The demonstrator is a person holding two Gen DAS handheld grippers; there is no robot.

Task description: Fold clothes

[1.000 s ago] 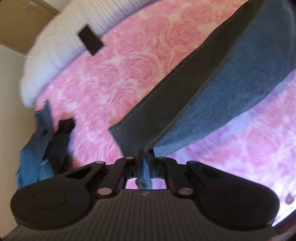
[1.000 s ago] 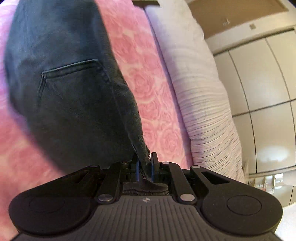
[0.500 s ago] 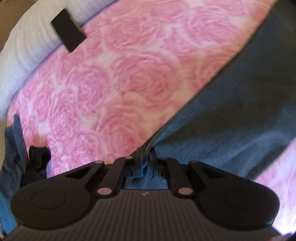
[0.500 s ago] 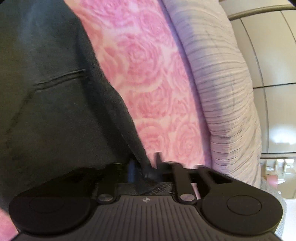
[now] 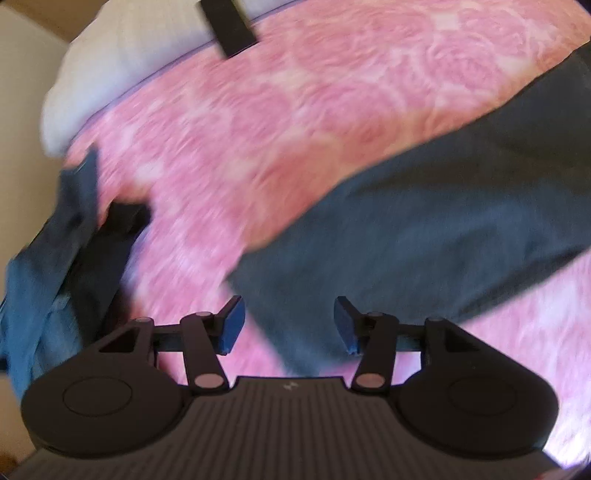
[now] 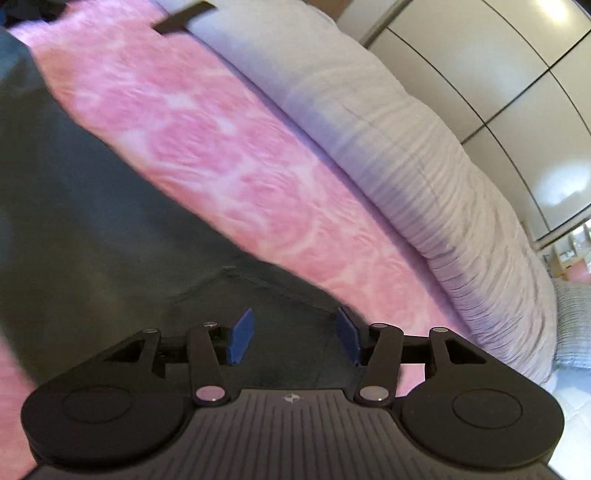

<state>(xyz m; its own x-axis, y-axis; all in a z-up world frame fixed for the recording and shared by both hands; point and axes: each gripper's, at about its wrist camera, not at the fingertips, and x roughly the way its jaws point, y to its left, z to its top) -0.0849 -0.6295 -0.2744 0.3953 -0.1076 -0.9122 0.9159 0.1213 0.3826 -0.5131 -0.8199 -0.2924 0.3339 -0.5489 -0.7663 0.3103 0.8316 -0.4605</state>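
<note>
Left wrist view: motion blur smears the rose-patterned pink blanket [image 5: 229, 155] and the edges of the dark jeans [image 5: 424, 236], whose seams cannot be read; the garment runs out of frame at the right edge. A heap of blue and black clothes [image 5: 62, 254] at the left edge is cut off and too blurred to tell its pieces apart. A flat black object [image 5: 229, 26] is cropped by the top edge; its kind is unclear. Right wrist view: the jeans [image 6: 74, 206] leave the frame at left, and small items [image 6: 570, 247] beyond the striped duvet [image 6: 424, 155] are too small to identify.
</note>
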